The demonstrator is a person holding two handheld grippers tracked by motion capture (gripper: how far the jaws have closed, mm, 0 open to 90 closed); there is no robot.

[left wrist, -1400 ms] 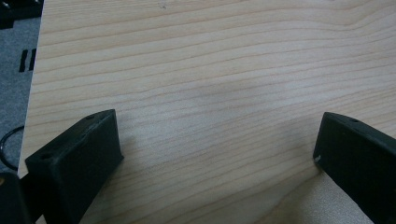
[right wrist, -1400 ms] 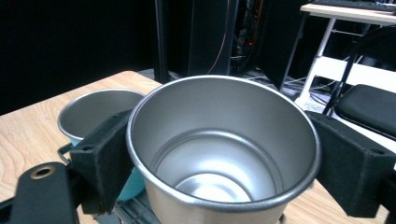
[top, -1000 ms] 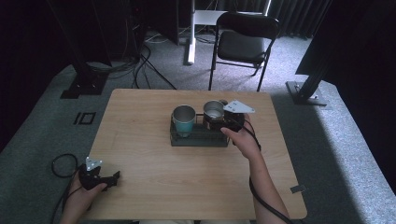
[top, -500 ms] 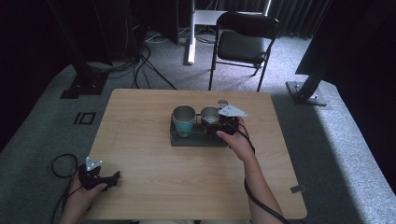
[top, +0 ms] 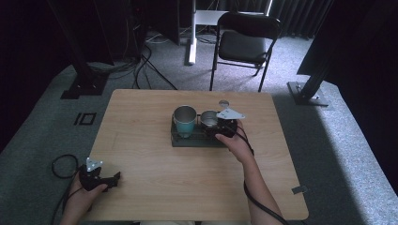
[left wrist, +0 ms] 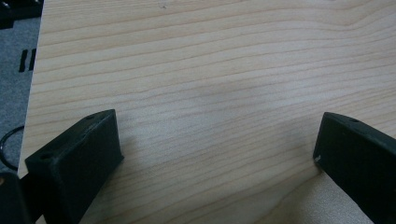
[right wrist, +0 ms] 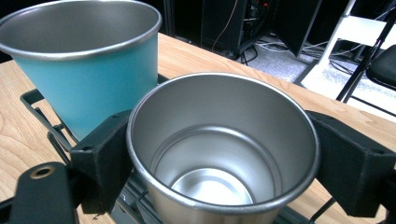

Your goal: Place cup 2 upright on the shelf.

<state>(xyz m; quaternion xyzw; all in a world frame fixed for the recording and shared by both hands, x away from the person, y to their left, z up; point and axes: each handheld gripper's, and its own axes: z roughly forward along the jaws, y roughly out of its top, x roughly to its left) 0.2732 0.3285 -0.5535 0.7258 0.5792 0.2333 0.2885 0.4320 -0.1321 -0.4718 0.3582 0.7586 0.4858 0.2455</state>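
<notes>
A black wire rack [top: 180,140] sits mid-table and holds two upright cups. The teal cup [top: 184,121] with a steel inside stands on its left, the plain steel cup [top: 208,119] on its right. My right gripper [top: 220,127] reaches in from the right. In the right gripper view the steel cup [right wrist: 224,154] is empty and sits between the two black jaws, which press on both its sides; the right gripper [right wrist: 223,149] is shut on it. The teal cup [right wrist: 88,70] stands just behind it. My left gripper [top: 104,179] rests open at the table's front left, over bare wood [left wrist: 215,93].
A small round disc [top: 224,103] lies on the table [top: 141,140] behind the right gripper. A folding chair [top: 245,44] stands beyond the far edge. Cables and stand bases lie on the grey carpet at the back left. The table's left edge [left wrist: 35,84] is close to the left gripper.
My right gripper has moved left along the rack, and its jaws now sit around the steel cup. The left gripper has stayed put.
</notes>
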